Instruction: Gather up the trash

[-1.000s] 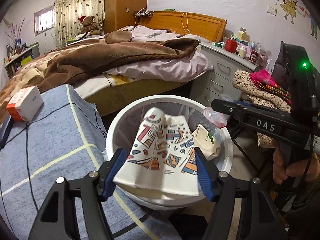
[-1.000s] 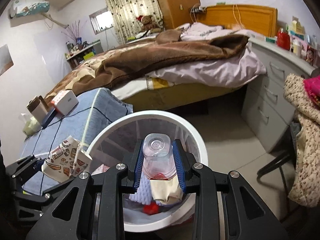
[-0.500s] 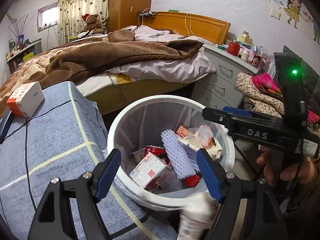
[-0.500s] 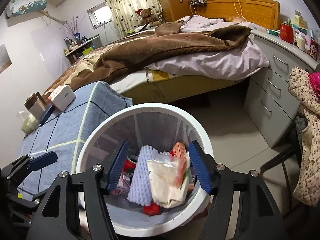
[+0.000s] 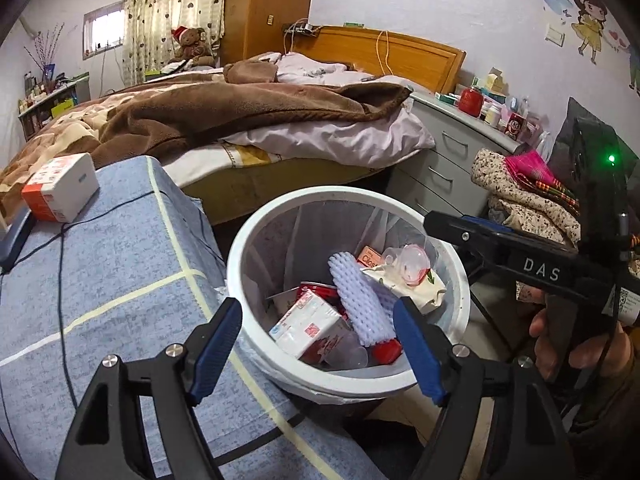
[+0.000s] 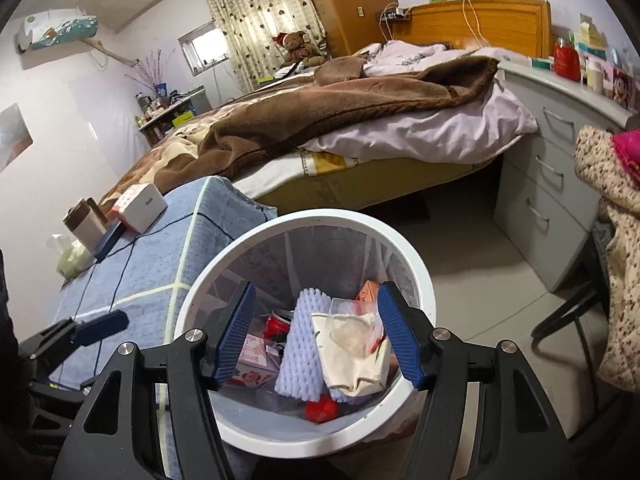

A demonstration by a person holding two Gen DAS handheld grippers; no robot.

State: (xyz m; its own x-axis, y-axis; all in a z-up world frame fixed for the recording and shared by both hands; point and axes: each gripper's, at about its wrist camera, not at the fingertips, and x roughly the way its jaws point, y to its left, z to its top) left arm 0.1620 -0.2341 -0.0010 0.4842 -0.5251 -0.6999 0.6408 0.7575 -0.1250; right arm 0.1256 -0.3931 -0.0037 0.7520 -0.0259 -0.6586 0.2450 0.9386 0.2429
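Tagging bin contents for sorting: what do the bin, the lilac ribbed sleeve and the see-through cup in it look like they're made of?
Bin: looks like smooth white plastic with a slight sheen on the rim, lined with a thin translucent bag.
Lilac ribbed sleeve: looks like soft foam netting, matte, bumpy mesh texture.
See-through cup: probably thin clear plastic, glossy, with a pink residue showing through.

Bed: we are seeing a brown blanket [image 5: 240,112] lying rumpled across it
Window: daylight is coming past patterned curtains [image 6: 256,20]
Drawers [image 6: 548,184]: standing beside the bed
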